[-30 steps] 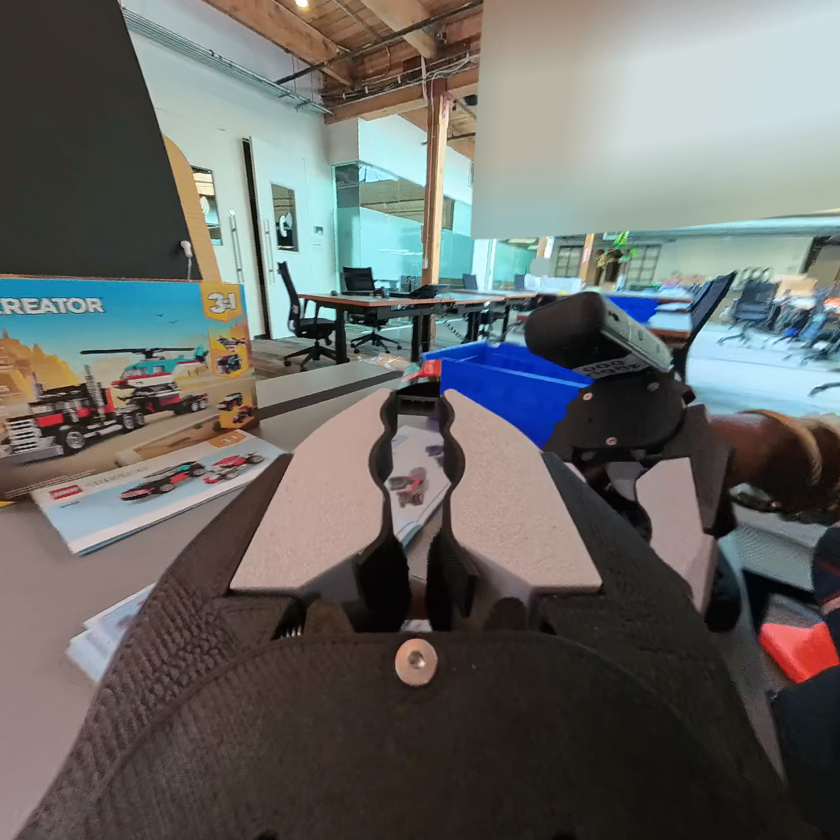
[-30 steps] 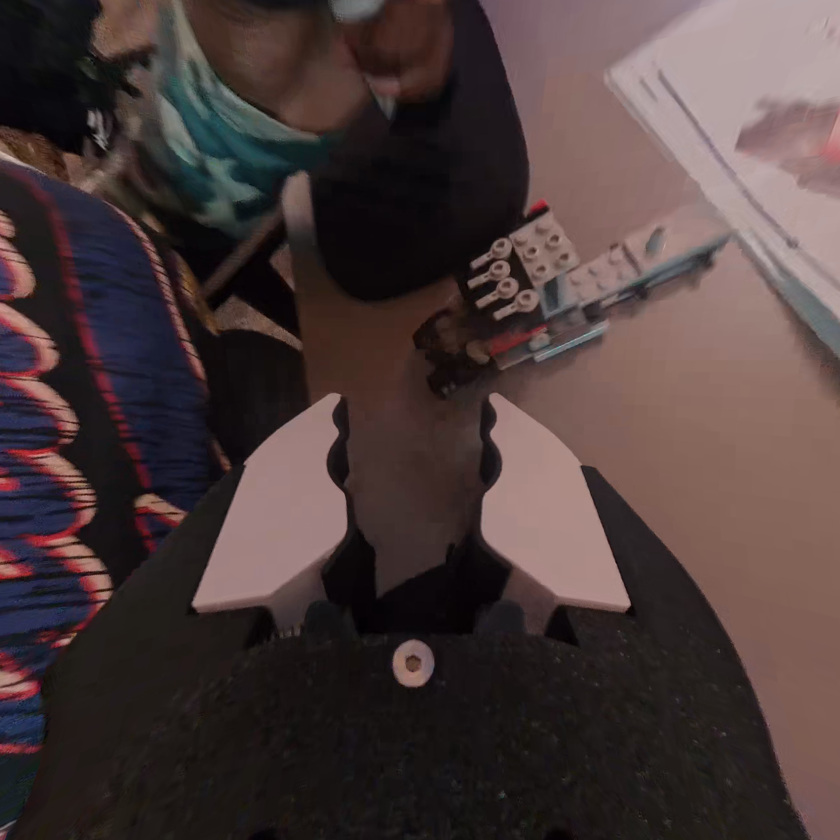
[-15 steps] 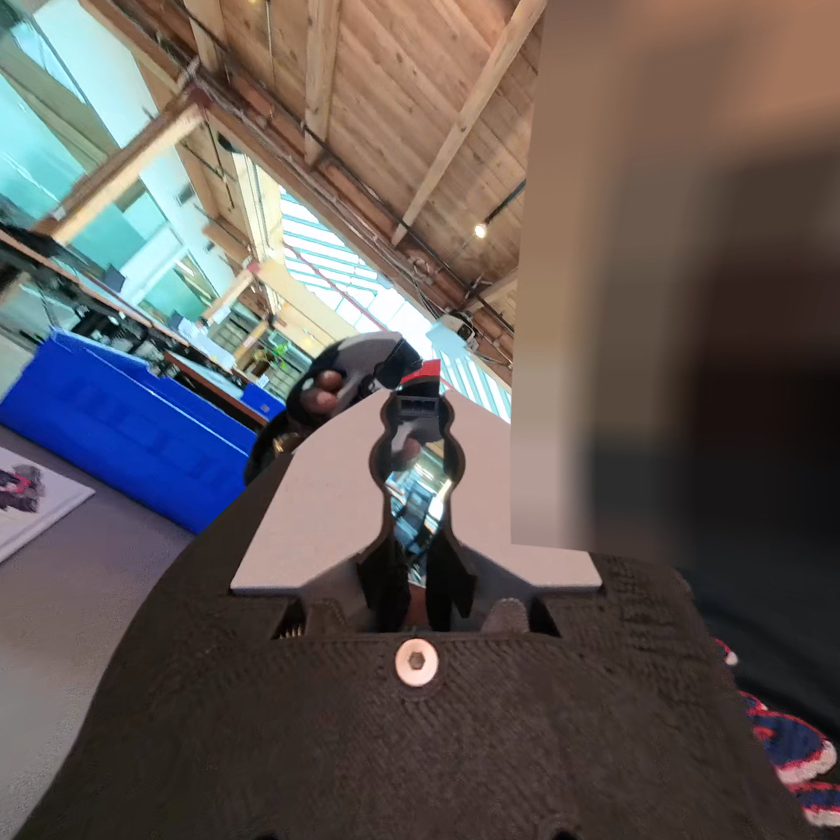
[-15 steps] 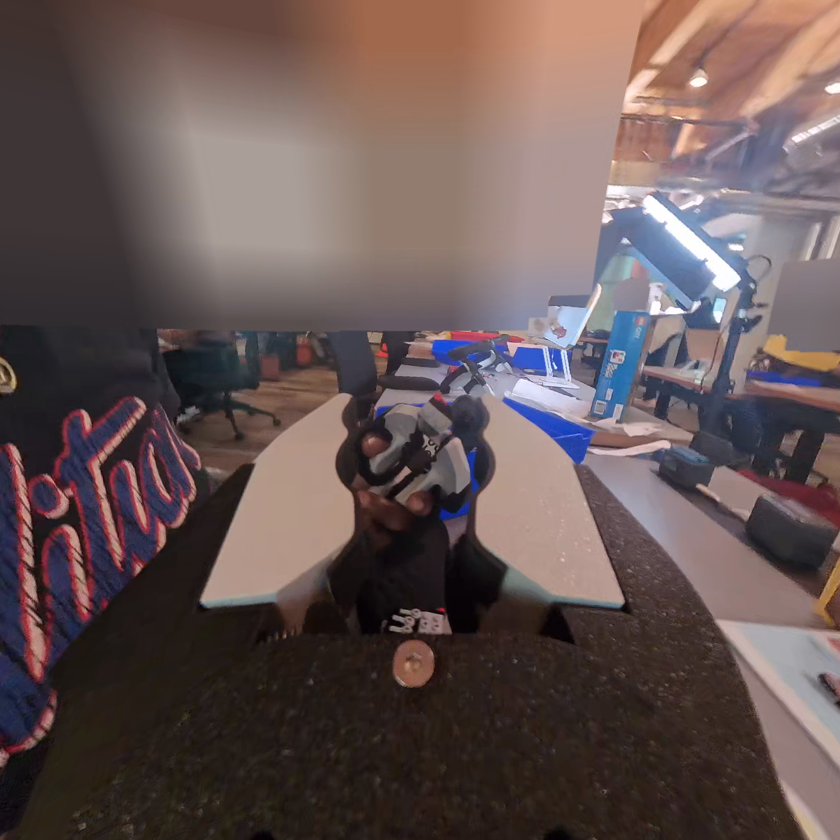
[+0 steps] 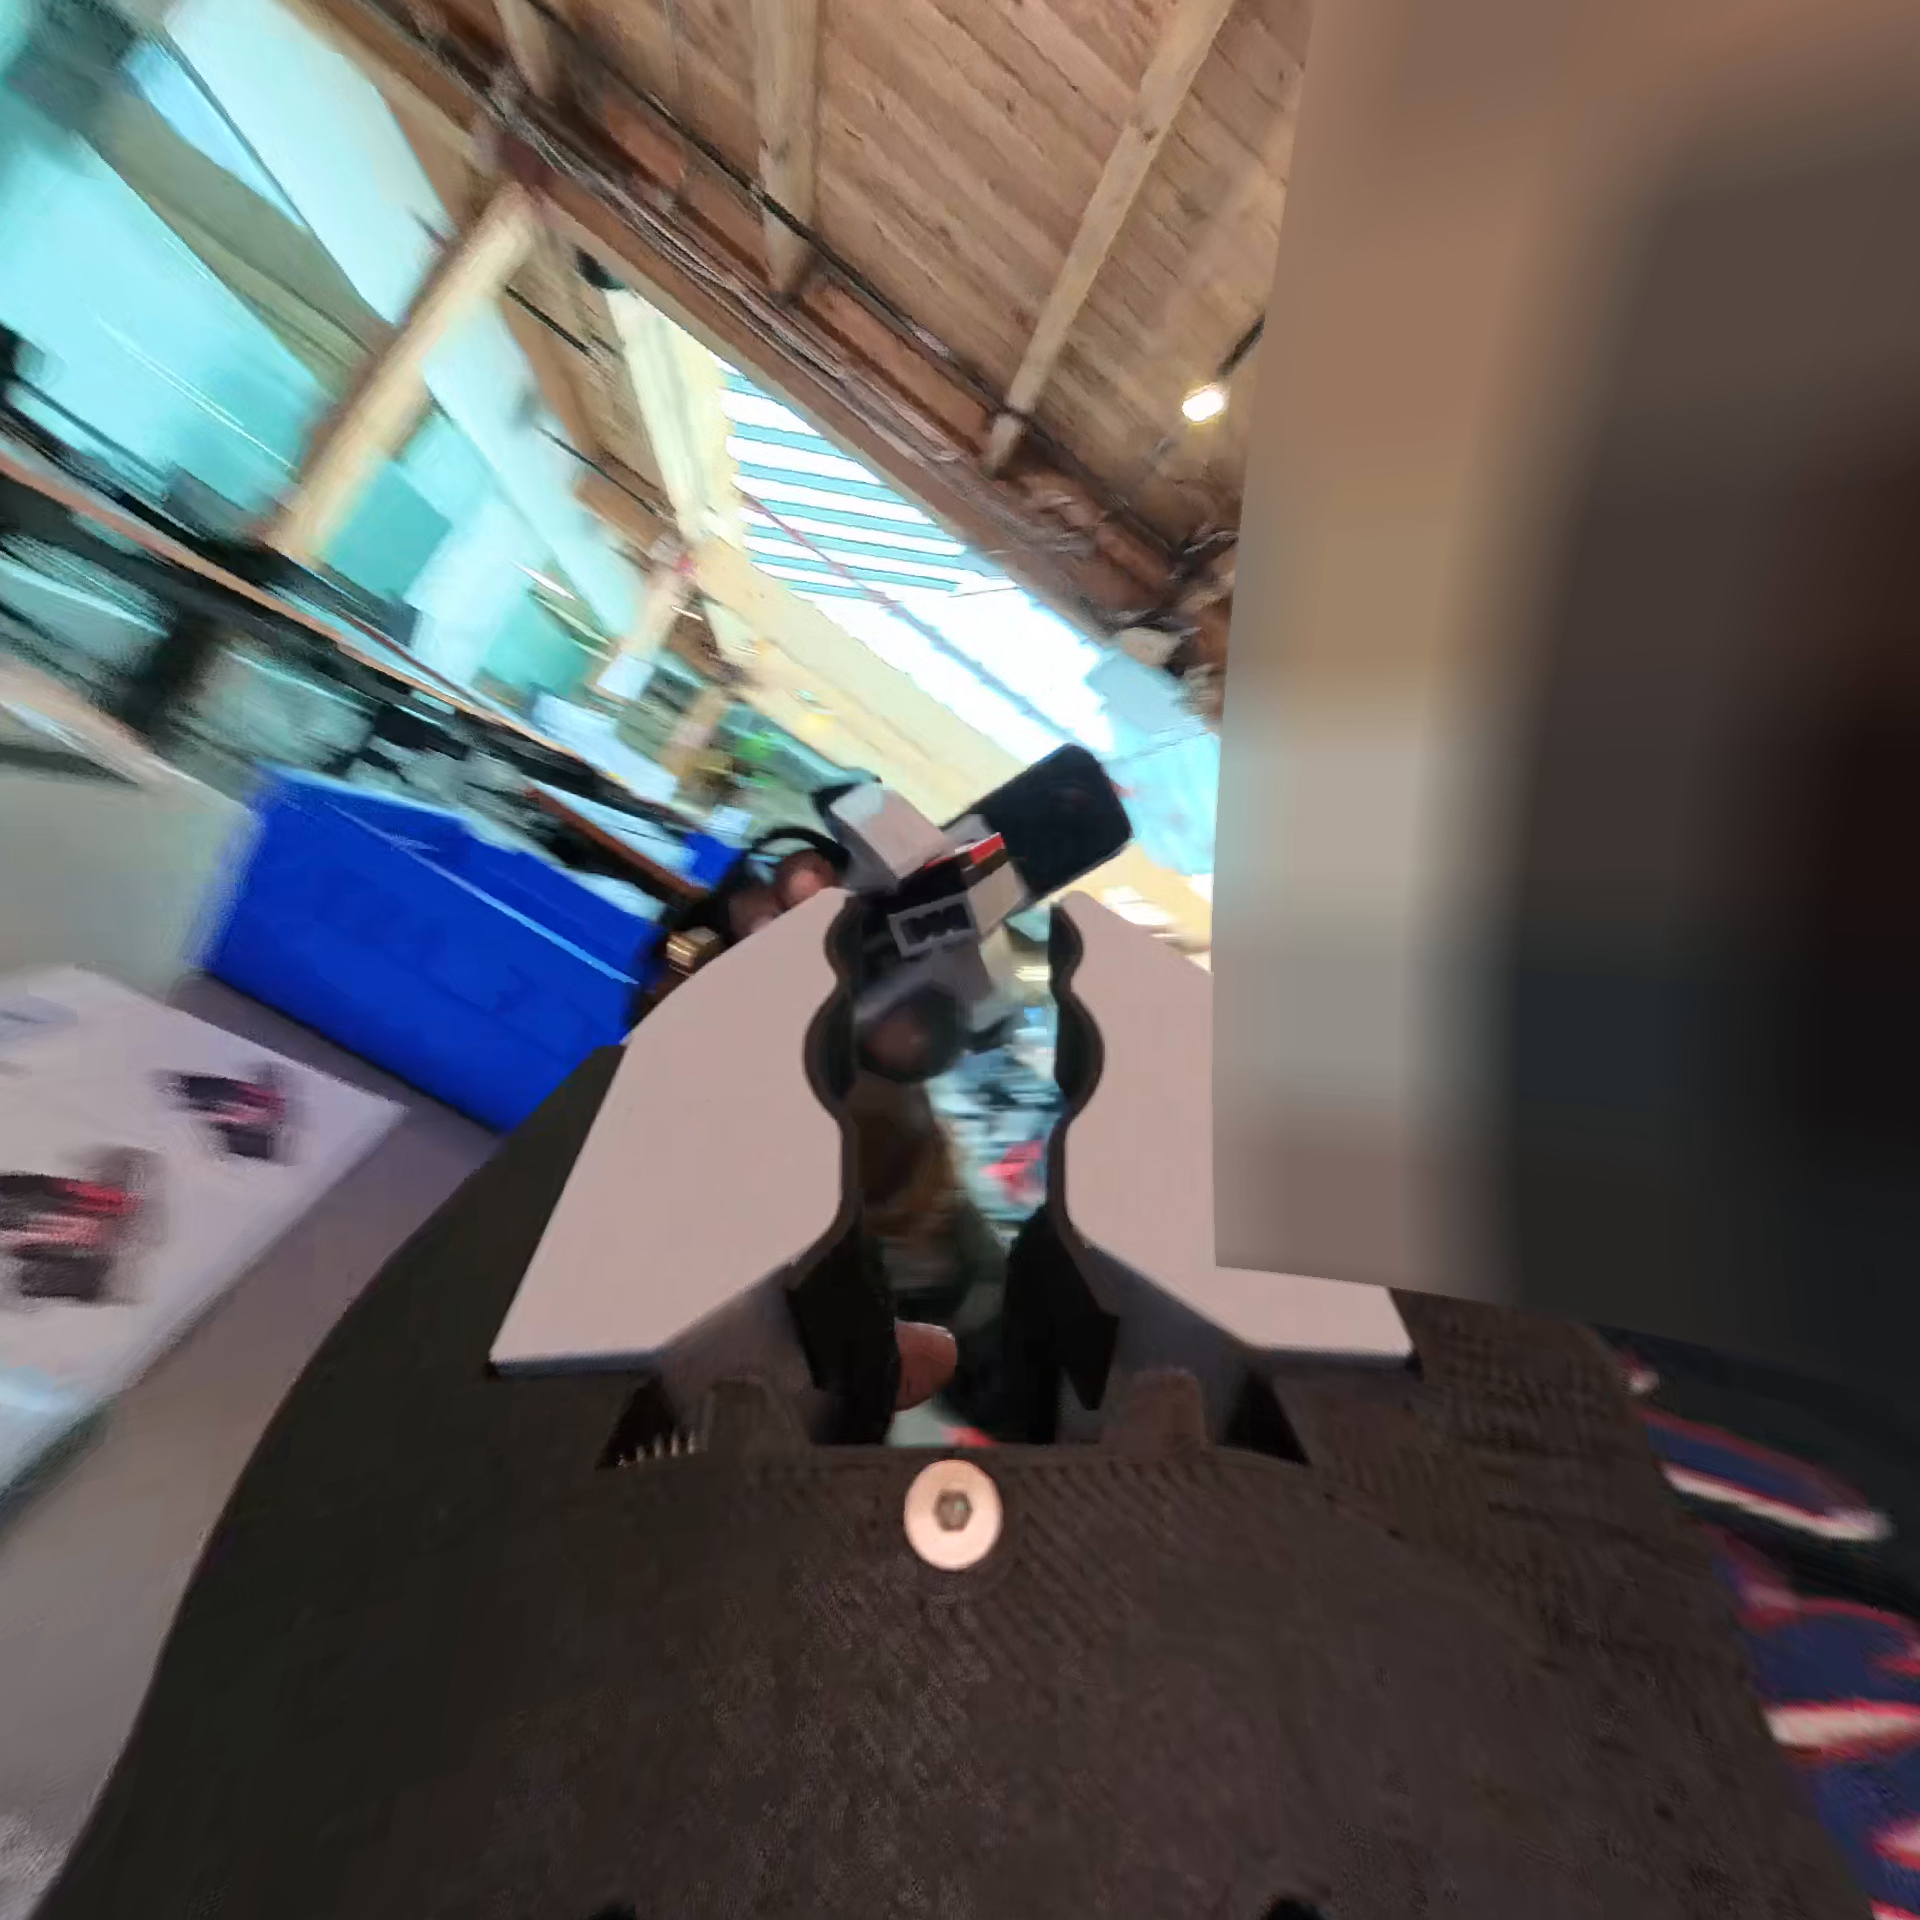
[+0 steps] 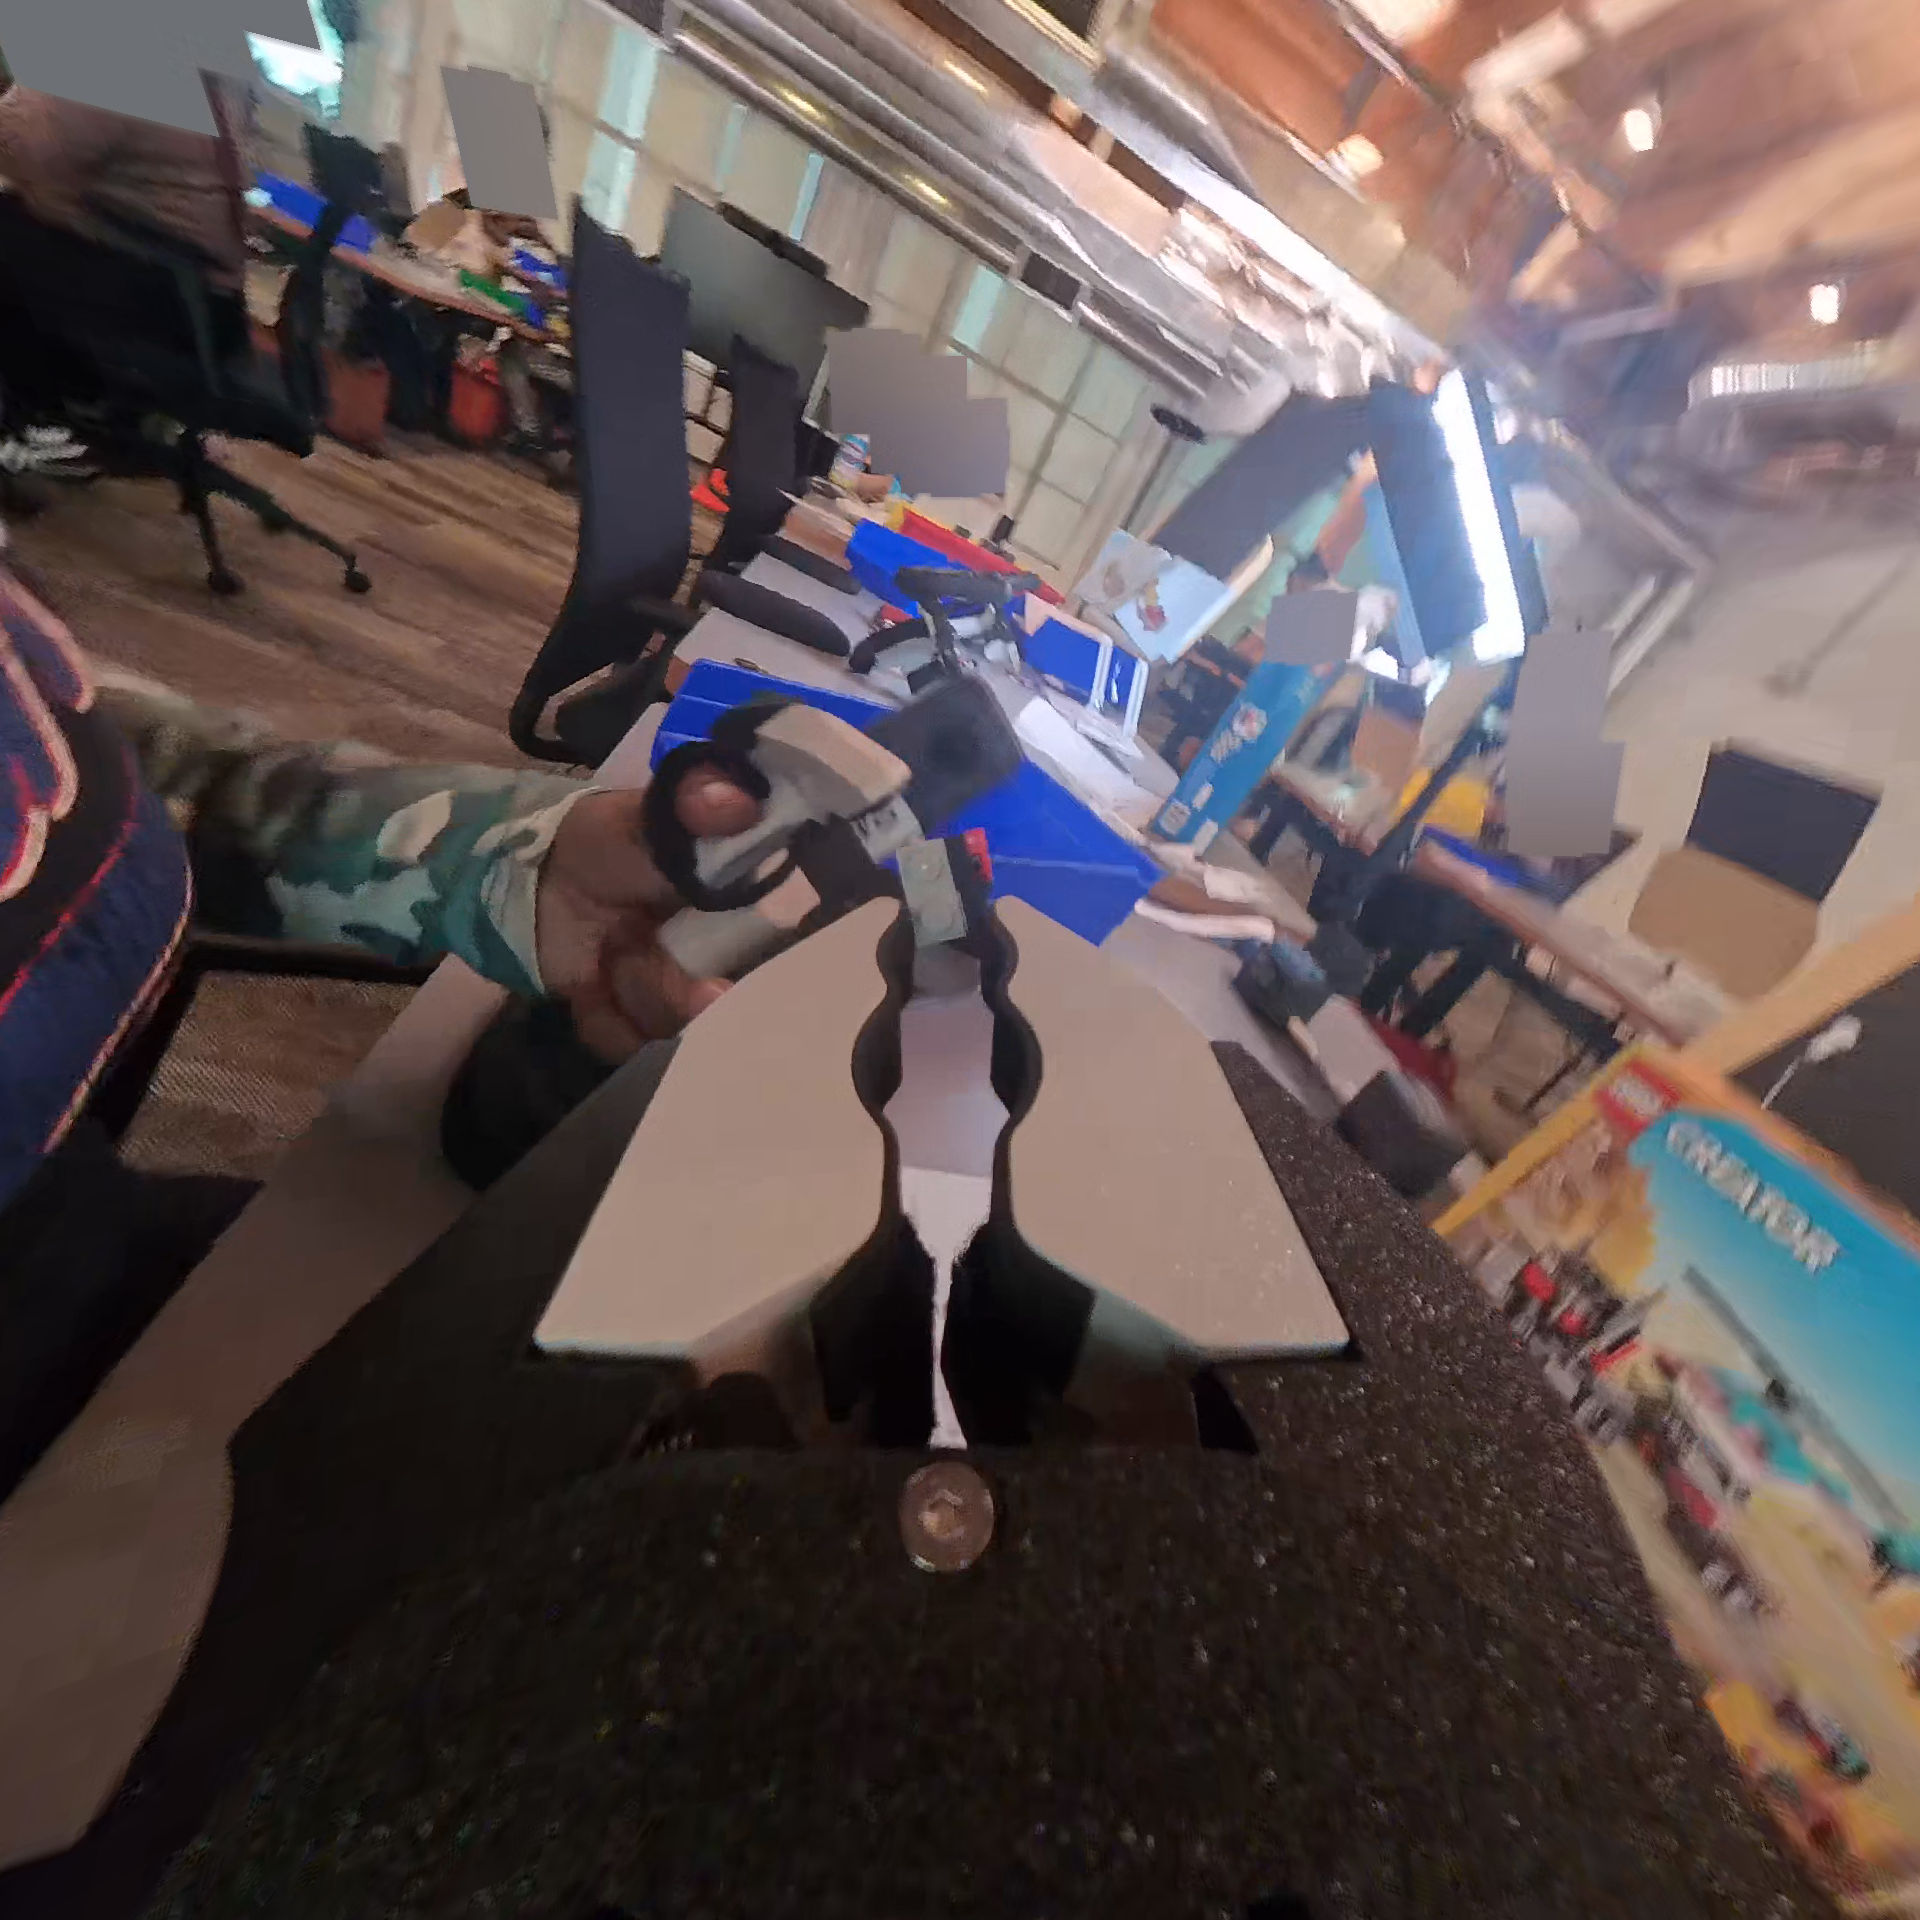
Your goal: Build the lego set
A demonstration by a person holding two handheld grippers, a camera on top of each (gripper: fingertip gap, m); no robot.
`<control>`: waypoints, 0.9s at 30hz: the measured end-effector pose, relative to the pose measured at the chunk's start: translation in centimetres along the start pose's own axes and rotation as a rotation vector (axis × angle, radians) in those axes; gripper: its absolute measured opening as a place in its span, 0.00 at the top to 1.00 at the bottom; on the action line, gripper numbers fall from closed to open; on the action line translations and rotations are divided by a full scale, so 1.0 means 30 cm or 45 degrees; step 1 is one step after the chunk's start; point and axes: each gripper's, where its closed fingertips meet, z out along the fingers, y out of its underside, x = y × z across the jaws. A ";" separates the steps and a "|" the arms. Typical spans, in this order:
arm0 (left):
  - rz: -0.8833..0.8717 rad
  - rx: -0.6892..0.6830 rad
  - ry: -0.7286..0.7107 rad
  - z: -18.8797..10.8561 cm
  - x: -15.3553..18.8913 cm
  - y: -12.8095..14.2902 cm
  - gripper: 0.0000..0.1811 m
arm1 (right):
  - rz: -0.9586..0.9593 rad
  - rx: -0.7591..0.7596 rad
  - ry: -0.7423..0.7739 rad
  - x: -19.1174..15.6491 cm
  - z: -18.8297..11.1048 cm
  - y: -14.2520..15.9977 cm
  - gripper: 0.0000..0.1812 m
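My right gripper (image 6: 948, 920) is shut on a small grey Lego piece with black and red parts (image 6: 933, 894), which it holds up in the air at its fingertips. My left gripper (image 5: 945, 920) faces it, tip to tip, and its jaws stand apart around the same piece (image 5: 933, 923) without pinching it. A hand in a camouflage sleeve holds the left gripper in the right wrist view (image 6: 821, 790). Both views are blurred by motion.
The Lego set box (image 6: 1714, 1351) stands at the right on the grey table (image 6: 343, 1143). A blue bin (image 5: 416, 935) sits behind, and it also shows in the right wrist view (image 6: 1049, 842). An instruction booklet (image 5: 156, 1143) lies at the left. Office chairs and cluttered desks stand beyond.
The left gripper, shut on the small piece half a second ago, has opened. The right gripper has narrowed onto that piece. Both grippers were raised from the table and turned to face each other.
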 end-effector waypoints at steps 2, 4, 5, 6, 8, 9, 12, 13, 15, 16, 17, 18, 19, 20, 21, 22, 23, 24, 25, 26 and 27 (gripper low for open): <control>0.371 -0.037 -0.208 -0.016 -0.032 -0.013 0.79 | 0.155 -0.025 0.031 0.013 -0.009 0.022 0.93; 0.839 -0.178 -0.431 -0.034 -0.056 -0.014 0.79 | 0.314 -0.076 0.048 0.018 -0.014 0.059 0.93; 1.090 -0.278 -0.535 -0.042 -0.067 -0.013 0.80 | 0.396 -0.121 0.025 0.009 -0.014 0.082 0.93; 1.327 -0.396 -0.629 -0.049 -0.081 -0.010 0.81 | 0.479 -0.148 0.003 0.002 -0.013 0.098 0.93; 1.632 -0.697 -0.730 -0.061 -0.119 0.022 0.82 | 0.644 -0.176 -0.066 -0.018 -0.010 0.120 0.94; 1.692 -0.820 -0.736 -0.063 -0.134 0.044 0.82 | 0.715 -0.185 -0.079 -0.019 -0.011 0.130 0.94; 1.810 -0.951 -0.724 -0.054 -0.154 0.069 0.84 | 0.910 -0.125 -0.109 -0.013 -0.015 0.135 0.93; 1.863 -0.969 -0.740 -0.052 -0.161 0.066 0.85 | 0.975 -0.093 -0.126 -0.014 -0.016 0.132 0.93; 1.967 -1.004 -0.775 -0.049 -0.175 0.063 0.88 | 1.072 -0.056 -0.128 -0.012 -0.018 0.136 0.93; 1.994 -1.019 -0.795 -0.049 -0.182 0.062 0.88 | 1.086 -0.050 -0.115 -0.009 -0.020 0.141 0.93; 1.985 -1.034 -0.810 -0.051 -0.191 0.065 0.88 | 1.091 -0.061 -0.103 -0.009 -0.023 0.151 0.93; 1.943 -1.061 -0.820 -0.056 -0.203 0.073 0.88 | 1.085 -0.085 -0.091 -0.010 -0.026 0.166 0.93; 1.892 -1.110 -0.829 -0.063 -0.220 0.084 0.88 | 1.071 -0.114 -0.074 -0.012 -0.030 0.186 0.94; 1.850 -1.187 -0.840 -0.074 -0.240 0.095 0.88 | 1.062 -0.146 -0.054 -0.015 -0.034 0.211 0.94; 1.821 -1.284 -0.852 -0.086 -0.261 0.105 0.88 | 1.064 -0.167 -0.033 -0.016 -0.036 0.234 0.94; 1.803 -1.381 -0.863 -0.097 -0.278 0.113 0.88 | 1.078 -0.174 -0.018 -0.017 -0.037 0.252 0.94; 1.793 -1.460 -0.870 -0.105 -0.290 0.116 0.88 | 1.104 -0.167 -0.012 -0.017 -0.036 0.263 0.94; 1.789 -1.508 -0.872 -0.109 -0.296 0.117 0.88 | 1.130 -0.151 -0.011 -0.016 -0.037 0.267 0.93; 1.784 -1.525 -0.871 -0.109 -0.298 0.116 0.88 | 1.148 -0.136 -0.011 -0.014 -0.038 0.267 0.94; 1.772 -1.524 -0.868 -0.108 -0.299 0.116 0.88 | 1.151 -0.131 -0.010 -0.013 -0.040 0.266 0.94; 1.758 -1.519 -0.867 -0.106 -0.299 0.117 0.88 | 1.144 -0.137 -0.005 -0.013 -0.041 0.267 0.94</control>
